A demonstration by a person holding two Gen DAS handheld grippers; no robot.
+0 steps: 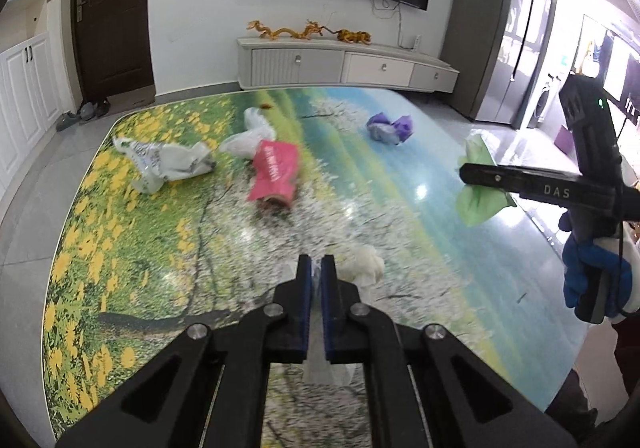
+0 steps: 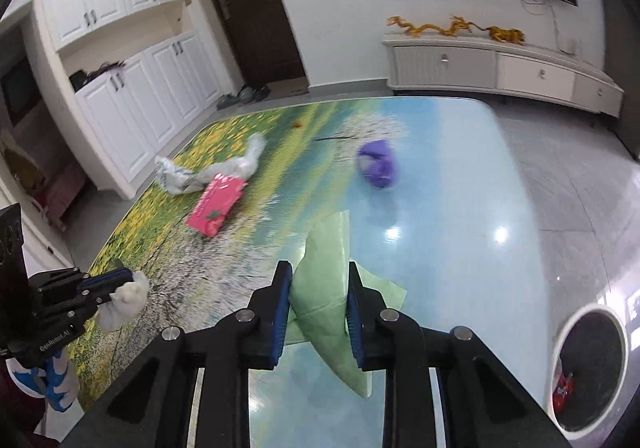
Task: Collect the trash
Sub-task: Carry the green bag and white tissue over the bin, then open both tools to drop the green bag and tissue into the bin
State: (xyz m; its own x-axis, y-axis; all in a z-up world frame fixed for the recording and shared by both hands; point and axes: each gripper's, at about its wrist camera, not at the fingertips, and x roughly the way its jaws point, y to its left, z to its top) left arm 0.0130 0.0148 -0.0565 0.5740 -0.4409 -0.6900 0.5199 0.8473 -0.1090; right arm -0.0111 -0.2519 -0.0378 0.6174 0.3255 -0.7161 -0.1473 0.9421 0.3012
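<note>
Nearest, above the table (image 1: 400, 151), the left gripper (image 1: 317, 268) is clamped on a white tissue wad (image 2: 126, 298) and the right gripper (image 2: 316, 280) pinches a green wrapper (image 2: 326, 280). Mid-table lies a pink packet (image 1: 274, 173), with white plastic bags (image 1: 168, 163) beside it. A purple wrapper (image 1: 390, 127) sits toward the table's far edge. A bin (image 2: 590, 368) stands on the floor right of the table.

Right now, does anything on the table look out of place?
Yes. Litter lies strewn across the table: a pink packet, white printed bag and purple wad. The left gripper pinches white tissue; the right gripper holds a green bag.
</note>
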